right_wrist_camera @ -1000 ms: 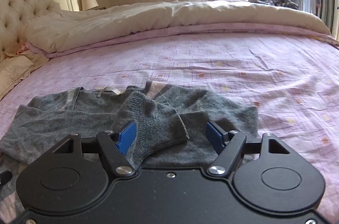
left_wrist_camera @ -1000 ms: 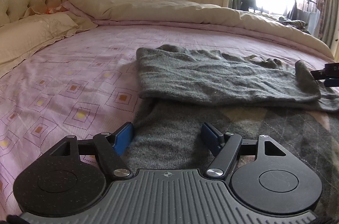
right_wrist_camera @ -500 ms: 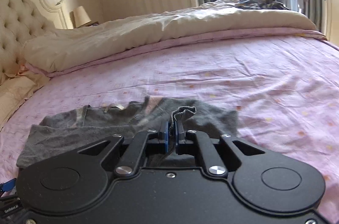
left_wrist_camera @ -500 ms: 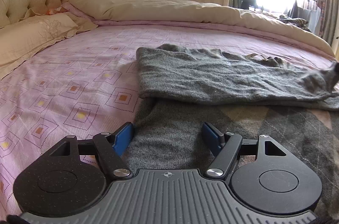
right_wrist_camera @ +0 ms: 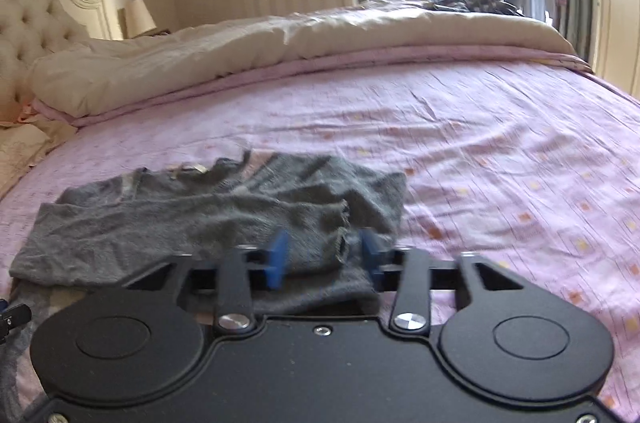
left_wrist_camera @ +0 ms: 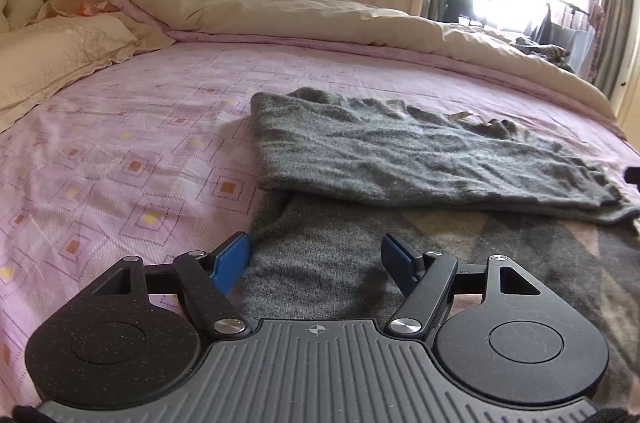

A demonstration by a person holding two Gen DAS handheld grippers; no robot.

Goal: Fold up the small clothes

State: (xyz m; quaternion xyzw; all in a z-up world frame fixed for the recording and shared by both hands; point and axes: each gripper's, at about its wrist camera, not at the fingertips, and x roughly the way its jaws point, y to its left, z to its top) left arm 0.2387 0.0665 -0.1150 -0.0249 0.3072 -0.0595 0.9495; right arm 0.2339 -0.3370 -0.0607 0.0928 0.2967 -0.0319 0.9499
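A grey sweater (left_wrist_camera: 420,159) lies across the pink bed (left_wrist_camera: 120,159), its long axis running left to right at mid-frame. The right tongs (right_wrist_camera: 322,257), parted, straddle its sleeve end; the left tongs (left_wrist_camera: 316,261) gape empty over its lower body.

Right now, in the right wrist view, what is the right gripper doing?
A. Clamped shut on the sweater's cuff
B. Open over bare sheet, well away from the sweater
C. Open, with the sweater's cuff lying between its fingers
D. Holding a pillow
C: the right gripper has a clear gap between its blue fingers, and the cuff of the grey sweater lies loose in that gap.
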